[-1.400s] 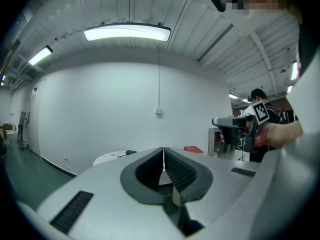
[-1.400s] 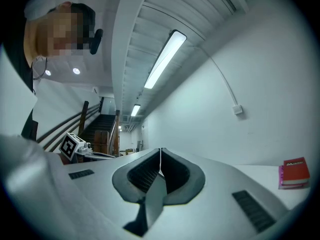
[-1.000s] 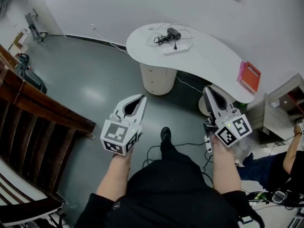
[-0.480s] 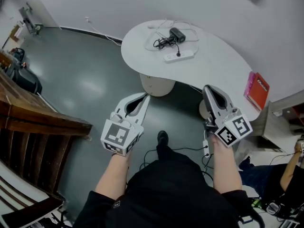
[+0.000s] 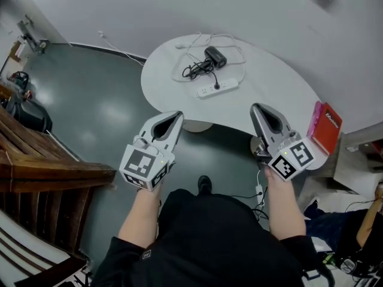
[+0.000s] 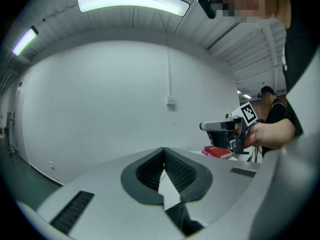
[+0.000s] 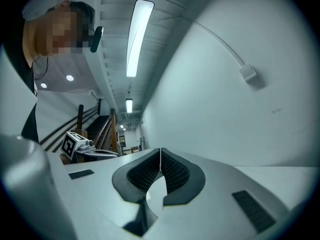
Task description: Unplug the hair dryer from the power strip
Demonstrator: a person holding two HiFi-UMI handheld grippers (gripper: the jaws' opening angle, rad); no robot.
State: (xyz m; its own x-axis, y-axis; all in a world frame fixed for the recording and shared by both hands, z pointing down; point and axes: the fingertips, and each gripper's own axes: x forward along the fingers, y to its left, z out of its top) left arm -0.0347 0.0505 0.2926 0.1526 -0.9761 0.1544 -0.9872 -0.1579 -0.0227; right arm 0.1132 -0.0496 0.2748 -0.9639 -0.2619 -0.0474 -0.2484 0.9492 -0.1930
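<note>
The person's white-and-grey left gripper and matching right gripper are held out side by side, well apart, both pointing forward and roughly level. Each gripper's jaws are pressed together with nothing between them. The bare left forearm and right forearm reach out from the body.

The setting reads as a plain indoor workspace, more a lab or studio than a home. A glossy dark grey floor runs up to bare white walls, and a curved white bench stands on a round pedestal. Long strip lights are set in a panelled ceiling, and the right gripper view shows a lit corridor beyond. A dark wooden staircase rises at one side. Loose cables trail over the floor, and another person sits low nearby.
</note>
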